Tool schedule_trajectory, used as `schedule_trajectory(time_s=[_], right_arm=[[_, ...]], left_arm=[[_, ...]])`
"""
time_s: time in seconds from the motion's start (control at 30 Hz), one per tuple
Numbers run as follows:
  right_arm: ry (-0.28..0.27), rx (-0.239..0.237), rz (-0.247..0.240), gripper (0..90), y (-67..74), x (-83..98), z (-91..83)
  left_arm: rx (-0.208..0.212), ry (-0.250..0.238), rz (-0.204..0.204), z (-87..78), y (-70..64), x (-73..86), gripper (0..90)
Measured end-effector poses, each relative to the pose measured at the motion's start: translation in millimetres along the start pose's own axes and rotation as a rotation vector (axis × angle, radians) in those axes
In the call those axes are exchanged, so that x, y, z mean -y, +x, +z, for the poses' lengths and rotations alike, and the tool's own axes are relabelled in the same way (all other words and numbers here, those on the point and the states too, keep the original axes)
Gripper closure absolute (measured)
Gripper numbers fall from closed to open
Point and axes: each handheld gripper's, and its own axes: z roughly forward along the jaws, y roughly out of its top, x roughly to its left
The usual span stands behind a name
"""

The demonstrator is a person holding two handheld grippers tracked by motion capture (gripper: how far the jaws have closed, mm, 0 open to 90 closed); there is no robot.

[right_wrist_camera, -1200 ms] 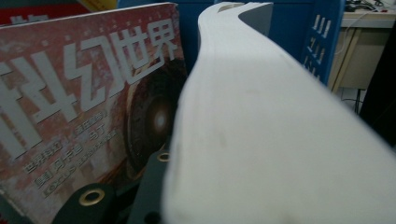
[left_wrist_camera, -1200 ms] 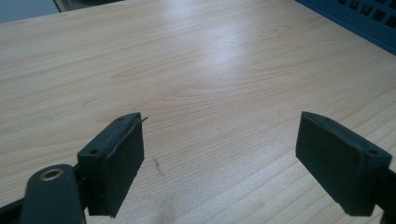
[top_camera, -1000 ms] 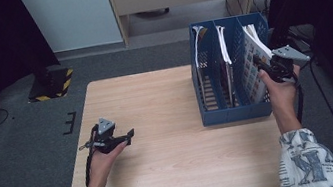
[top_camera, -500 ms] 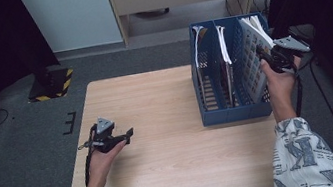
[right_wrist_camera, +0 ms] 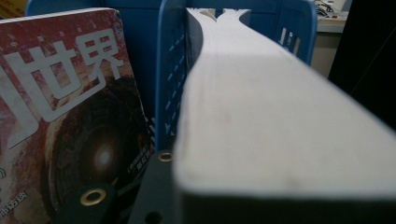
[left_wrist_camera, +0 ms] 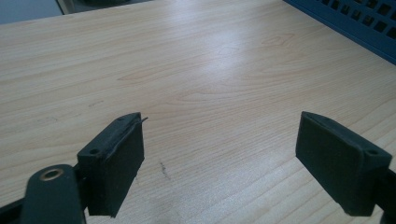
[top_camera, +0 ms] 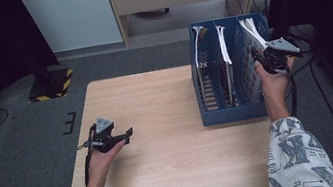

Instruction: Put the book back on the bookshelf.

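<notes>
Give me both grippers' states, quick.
Left gripper: open, empty, above the table.
Right gripper: shut on the book in the blue file rack.

Item count, per kind:

- Table (top_camera: pixel 177 173): one, with a light wooden top.
- File rack (top_camera: pixel 231 113): one, blue plastic, divided into three upright compartments.
- Books: three standing in the rack, one per compartment: left book (top_camera: pixel 198 43), middle book (top_camera: pixel 222 44), right book (top_camera: pixel 252 34).
- Hand-held grippers: two, the left gripper (top_camera: pixel 127 132) and the right gripper (top_camera: pixel 257 56), each with two black jaws.
- Hands: two, one on each gripper.
</notes>
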Motion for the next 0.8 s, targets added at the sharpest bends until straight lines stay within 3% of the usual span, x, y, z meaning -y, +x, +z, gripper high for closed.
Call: schedule_trajectory(time_s=[0.5,0.67,0.8], right_arm=[[-0.013,0.006,-0.025,72.7,7.4,5.2,-3.3],[-0.006,-0.013,-0.033,69.3,13.8,6.4,-2.7],[0.0,-0.014,-0.022,60.5,16.0,8.2,-2.2]], left_arm=[[0.0,-0.006,0.005,-1.7,-2.5,-1.3,15.2],[0.001,-0.008,0.004,-2.8,-2.1,-1.8,15.2],[0.001,-0.007,0.005,-2.7,-2.3,-1.7,15.2]])
